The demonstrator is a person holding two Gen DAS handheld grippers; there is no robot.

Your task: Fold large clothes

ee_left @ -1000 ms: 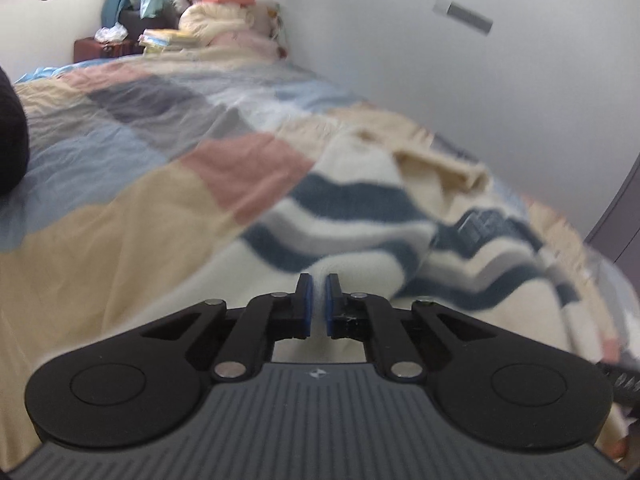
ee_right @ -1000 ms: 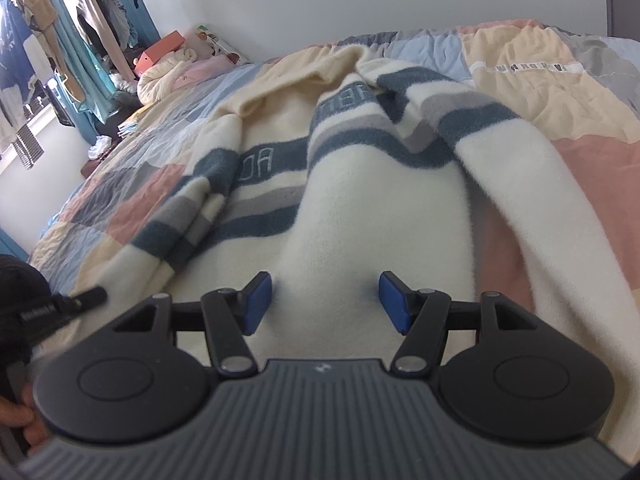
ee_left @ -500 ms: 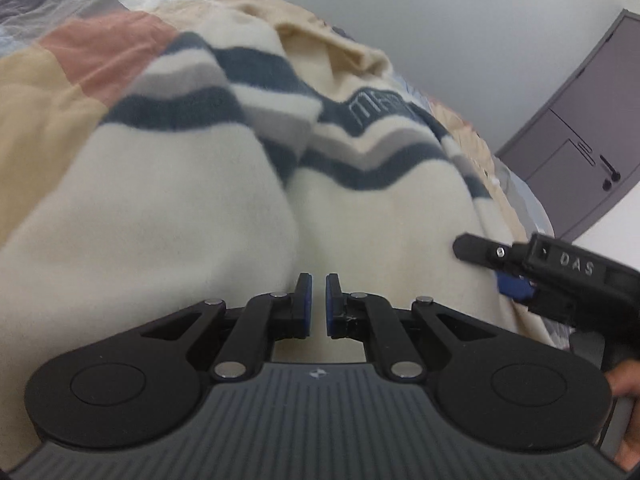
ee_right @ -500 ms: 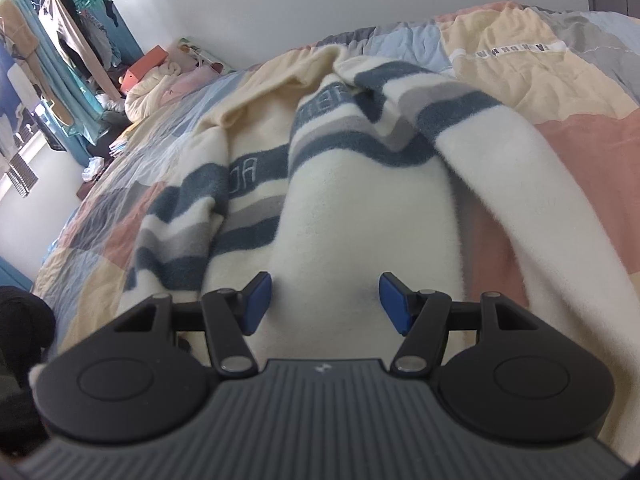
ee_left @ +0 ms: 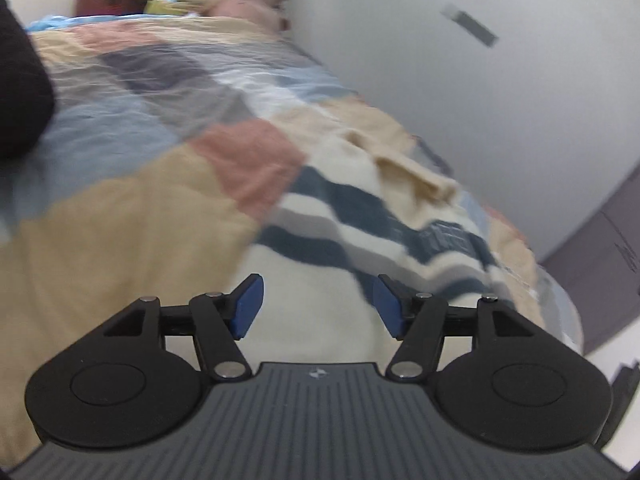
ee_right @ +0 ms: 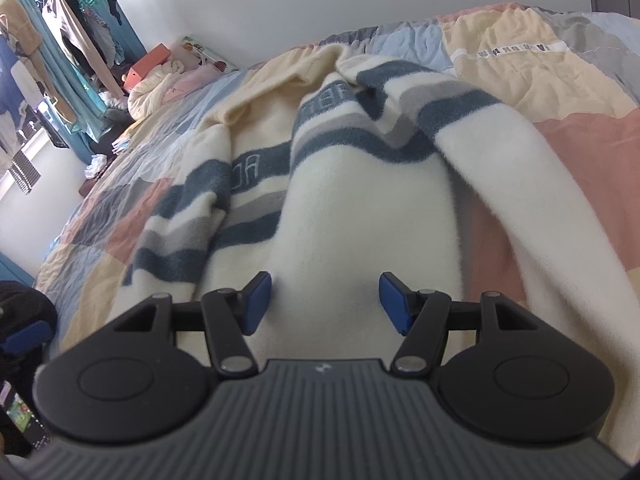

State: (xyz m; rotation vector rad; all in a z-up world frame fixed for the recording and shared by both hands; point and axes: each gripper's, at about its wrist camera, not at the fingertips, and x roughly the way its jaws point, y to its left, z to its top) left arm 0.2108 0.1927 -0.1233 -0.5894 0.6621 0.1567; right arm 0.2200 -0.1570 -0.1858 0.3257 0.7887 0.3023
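a: looking along the left gripper (ee_left: pixel 318 304), what do the jaws show?

b: they have just been opening and now stand apart with nothing pinched; only the cream body of the striped fleece sweater (ee_left: pixel 360 240) shows beyond the blue pads (ee_left: pixel 248 306).

a: and the right gripper (ee_right: pixel 326 300)?

b: spread too, and empty. it hangs over the sweater (ee_right: pixel 360 216), pads not pressing the cloth.

a: where does the sweater lie?

b: on the patchwork bedspread (ee_right: pixel 580 92) by the white wall (ee_left: pixel 480 80), front up, with navy and grey bands across the chest. one sleeve (ee_right: pixel 520 184) runs down the right side, the other is folded in on the left.

a: anything else?

b: a clothes rack (ee_right: pixel 60 52) at the far end, blurred in the left view.
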